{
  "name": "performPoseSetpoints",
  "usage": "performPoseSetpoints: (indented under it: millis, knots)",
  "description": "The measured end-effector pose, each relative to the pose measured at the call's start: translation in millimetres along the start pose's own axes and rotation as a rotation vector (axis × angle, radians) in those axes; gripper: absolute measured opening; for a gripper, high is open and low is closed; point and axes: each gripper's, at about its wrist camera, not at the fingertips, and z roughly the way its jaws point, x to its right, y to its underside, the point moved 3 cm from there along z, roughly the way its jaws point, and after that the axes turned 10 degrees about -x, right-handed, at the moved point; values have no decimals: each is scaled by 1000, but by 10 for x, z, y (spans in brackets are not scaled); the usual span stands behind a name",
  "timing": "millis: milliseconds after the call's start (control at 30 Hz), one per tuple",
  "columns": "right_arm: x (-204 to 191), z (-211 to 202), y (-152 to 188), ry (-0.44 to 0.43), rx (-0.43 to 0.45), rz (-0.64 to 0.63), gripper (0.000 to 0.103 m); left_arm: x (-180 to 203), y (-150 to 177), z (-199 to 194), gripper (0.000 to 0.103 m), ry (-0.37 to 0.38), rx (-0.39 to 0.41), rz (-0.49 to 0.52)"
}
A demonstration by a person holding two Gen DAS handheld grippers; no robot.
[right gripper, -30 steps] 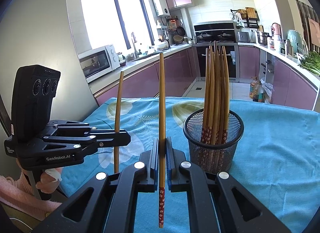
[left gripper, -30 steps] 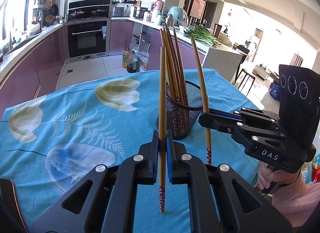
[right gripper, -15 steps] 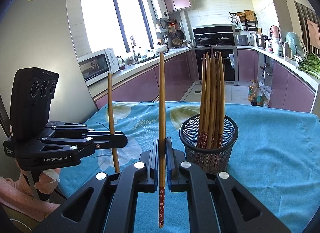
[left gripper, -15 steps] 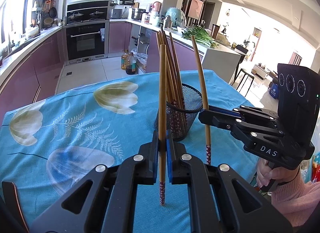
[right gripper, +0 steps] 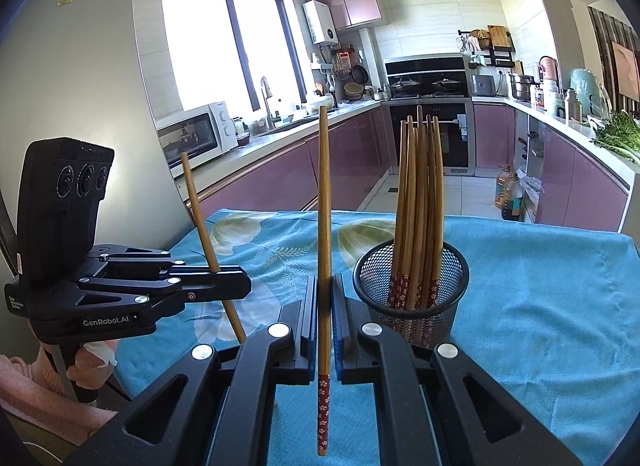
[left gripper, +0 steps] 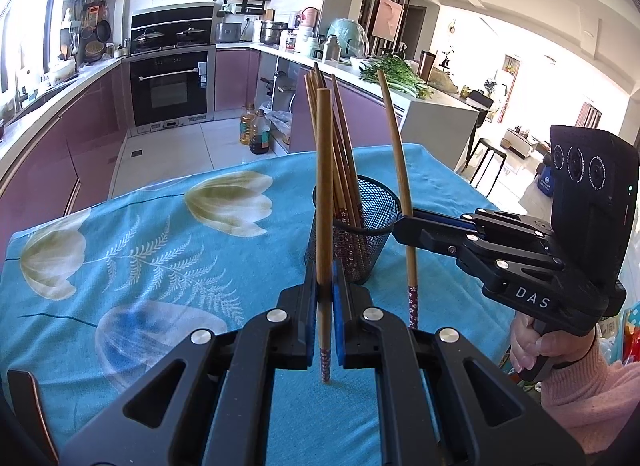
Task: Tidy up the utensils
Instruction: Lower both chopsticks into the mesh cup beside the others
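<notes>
A black mesh holder (left gripper: 356,234) with several wooden chopsticks (right gripper: 418,201) stands on the blue tablecloth. My left gripper (left gripper: 324,298) is shut on one upright chopstick (left gripper: 323,185) just in front of the holder; it also shows in the right wrist view (right gripper: 216,286), where its chopstick (right gripper: 200,217) leans. My right gripper (right gripper: 325,306) is shut on another upright chopstick (right gripper: 324,205) left of the holder (right gripper: 412,290); it also shows in the left wrist view (left gripper: 404,225) with its chopstick (left gripper: 396,153) right of the holder.
The table is covered by a blue floral cloth (left gripper: 140,258); its far edge (right gripper: 520,221) drops to the kitchen floor. Purple cabinets, an oven (left gripper: 170,85) and a counter with greens (left gripper: 396,73) lie beyond. A grey wall (right gripper: 80,105) stands at the left.
Both grippers have risen slightly and tilted, each still holding its chopstick. The holder sits a bit farther from the cameras. The left gripper's chopstick now leans more in the right wrist view.
</notes>
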Motion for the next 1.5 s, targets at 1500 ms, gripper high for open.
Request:
performPoseSetpoints:
  millis: [1500]
  knots:
    - [103, -135, -387, 45, 104, -40, 6, 21, -436, -267, 8, 3, 109, 21]
